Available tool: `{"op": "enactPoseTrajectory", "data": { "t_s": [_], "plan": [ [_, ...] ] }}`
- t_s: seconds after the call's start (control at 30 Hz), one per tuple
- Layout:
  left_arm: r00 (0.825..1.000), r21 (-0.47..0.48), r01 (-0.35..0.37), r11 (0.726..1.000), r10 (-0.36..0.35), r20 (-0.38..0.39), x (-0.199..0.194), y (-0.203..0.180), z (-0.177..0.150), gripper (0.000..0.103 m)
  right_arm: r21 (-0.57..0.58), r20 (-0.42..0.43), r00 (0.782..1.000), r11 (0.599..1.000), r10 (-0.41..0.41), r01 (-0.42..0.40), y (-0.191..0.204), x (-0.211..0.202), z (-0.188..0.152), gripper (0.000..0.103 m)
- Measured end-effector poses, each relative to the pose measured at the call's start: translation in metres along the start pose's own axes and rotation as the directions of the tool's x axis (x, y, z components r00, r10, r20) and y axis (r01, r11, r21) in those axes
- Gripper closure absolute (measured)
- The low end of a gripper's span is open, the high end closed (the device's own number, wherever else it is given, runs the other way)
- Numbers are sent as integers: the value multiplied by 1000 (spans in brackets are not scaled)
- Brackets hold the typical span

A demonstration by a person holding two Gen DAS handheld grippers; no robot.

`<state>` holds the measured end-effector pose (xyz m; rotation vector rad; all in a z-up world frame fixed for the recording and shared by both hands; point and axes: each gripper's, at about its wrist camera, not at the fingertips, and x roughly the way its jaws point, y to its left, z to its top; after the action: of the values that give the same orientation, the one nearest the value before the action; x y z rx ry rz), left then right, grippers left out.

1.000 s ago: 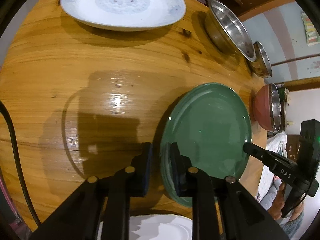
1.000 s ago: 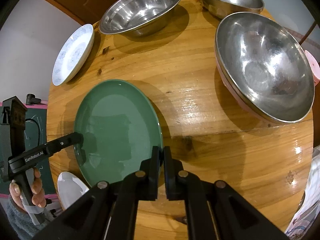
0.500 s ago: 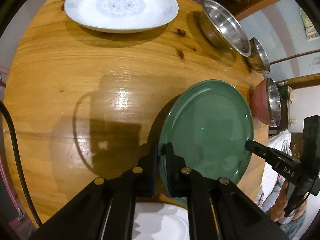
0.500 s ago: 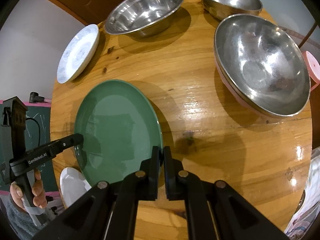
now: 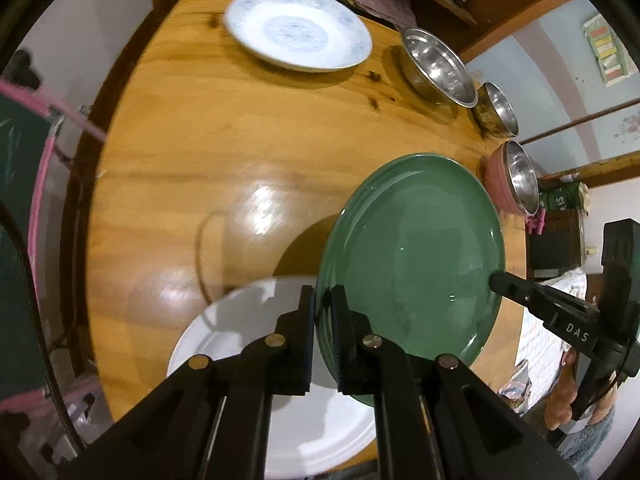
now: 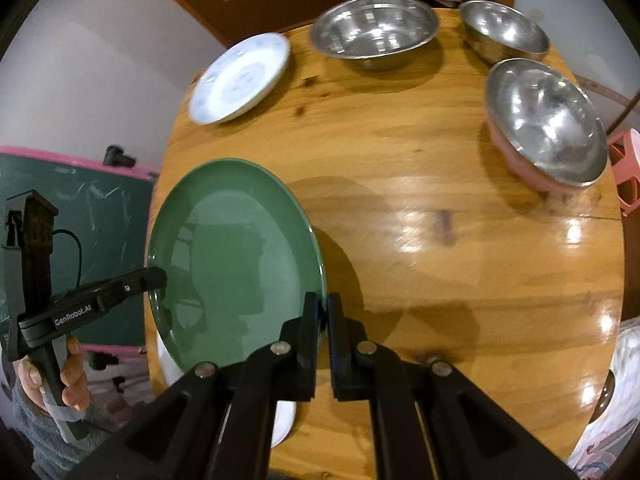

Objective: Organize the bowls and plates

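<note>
I have both sets of tongs clamped on the green plate [image 5: 416, 248]: my left tongs [image 5: 323, 312] pinch its near-left rim, and my right tongs [image 6: 323, 320] pinch the opposite edge. The plate hangs tilted between them, above a plain white plate [image 5: 280, 392] that lies on the near edge of the round wooden counter [image 5: 208, 128]. Its shadow falls on the wood just beyond. Further out on the right sits a steel bowl nested in a pink bowl [image 6: 546, 120]. At the far side, a blue-patterned white plate [image 5: 298, 28] rests flat, with a large steel bowl [image 6: 374, 30] beside it and a smaller steel bowl [image 6: 504, 30] further right.
</note>
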<state>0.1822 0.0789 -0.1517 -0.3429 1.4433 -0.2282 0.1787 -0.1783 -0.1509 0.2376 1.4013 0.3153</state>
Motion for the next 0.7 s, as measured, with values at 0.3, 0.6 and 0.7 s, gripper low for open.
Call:
{"op": "enactPoseTrajectory", "data": {
  "t_s": [0.3, 0.6, 0.7],
  "plan": [
    [999, -65, -38, 997, 38, 6, -18, 53, -67, 97, -83, -56, 998, 996, 26, -31, 46, 20, -45, 99],
    [998, -121, -58, 991, 53, -40, 5, 84, -104, 97, -114, -123, 992, 993, 8, -23, 61, 54, -75, 99],
    [997, -126, -61, 990, 54, -60, 14, 89, -111, 97, -109, -141, 990, 994, -2, -13, 60, 65, -80, 99]
  ]
}}
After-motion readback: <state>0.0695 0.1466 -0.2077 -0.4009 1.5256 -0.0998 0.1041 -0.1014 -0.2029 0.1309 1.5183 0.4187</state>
